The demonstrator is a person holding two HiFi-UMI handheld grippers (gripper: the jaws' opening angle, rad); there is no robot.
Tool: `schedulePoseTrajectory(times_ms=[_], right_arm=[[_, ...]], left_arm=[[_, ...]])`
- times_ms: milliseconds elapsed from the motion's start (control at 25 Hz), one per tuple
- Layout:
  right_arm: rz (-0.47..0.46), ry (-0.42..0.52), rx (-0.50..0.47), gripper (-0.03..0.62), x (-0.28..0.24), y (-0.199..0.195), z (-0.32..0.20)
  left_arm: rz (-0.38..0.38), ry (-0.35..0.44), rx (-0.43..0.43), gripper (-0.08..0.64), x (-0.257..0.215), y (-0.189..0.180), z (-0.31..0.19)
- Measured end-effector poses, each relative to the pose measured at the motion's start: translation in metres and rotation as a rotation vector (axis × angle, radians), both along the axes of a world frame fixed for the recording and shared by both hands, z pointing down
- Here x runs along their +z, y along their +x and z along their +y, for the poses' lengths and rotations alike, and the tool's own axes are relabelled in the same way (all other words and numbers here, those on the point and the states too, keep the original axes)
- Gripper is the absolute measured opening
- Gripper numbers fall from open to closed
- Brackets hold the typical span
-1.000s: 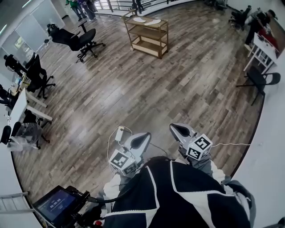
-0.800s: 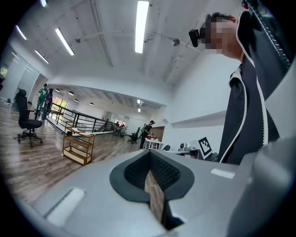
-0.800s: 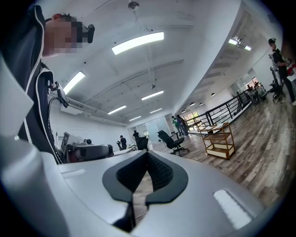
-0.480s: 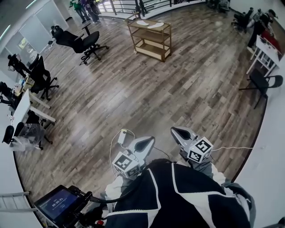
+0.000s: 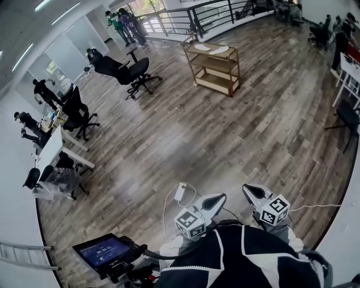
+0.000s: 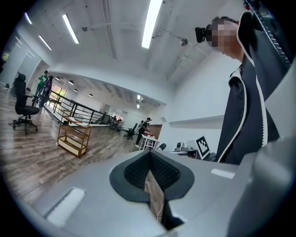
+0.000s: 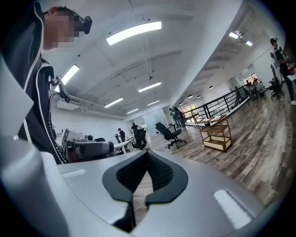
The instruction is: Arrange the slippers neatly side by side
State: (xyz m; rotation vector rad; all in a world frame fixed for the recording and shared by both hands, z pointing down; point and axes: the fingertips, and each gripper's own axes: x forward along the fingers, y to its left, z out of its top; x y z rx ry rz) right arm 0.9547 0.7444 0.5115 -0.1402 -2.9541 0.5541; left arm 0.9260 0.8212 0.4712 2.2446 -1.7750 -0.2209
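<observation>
Two pale slippers lie on the top of a wooden shelf cart far across the room; they are too small to make out in detail. The cart also shows in the left gripper view and the right gripper view. My left gripper is held close in front of the person's dark jacket, shut, with nothing between its jaws. My right gripper hangs beside it, also shut and empty. Both point out over the wooden floor, well short of the cart.
Black office chairs stand left of the cart, with desks along the left wall. A tablet screen sits low at the left. A white adapter with its cable hangs by the left gripper. A railing and several people are at the back.
The head view has swung, so the cart and chairs now sit further right. Both grippers have sunk a little and show lower in the frame, still shut.
</observation>
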Motion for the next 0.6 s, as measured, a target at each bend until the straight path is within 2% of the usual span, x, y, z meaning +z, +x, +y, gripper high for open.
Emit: schedulePoseTrajectory(times_ms=[120, 240, 600], right_arm=[[0.008, -0.017, 0.031, 0.005, 0.0, -0.011, -0.018], [0.024, 0.003, 0.054, 0.005, 0.003, -0.03, -0.031], [0.029, 0.032, 0.107, 0.005, -0.005, -0.113, -0.047]], left_arm=[[-0.005, 0.018, 0.024, 0.015, -0.003, -0.015, -0.02], [0.001, 0.028, 0.043, 0.015, -0.002, -0.034, -0.032], [0.005, 0.044, 0.108, 0.015, -0.006, -0.128, -0.059]])
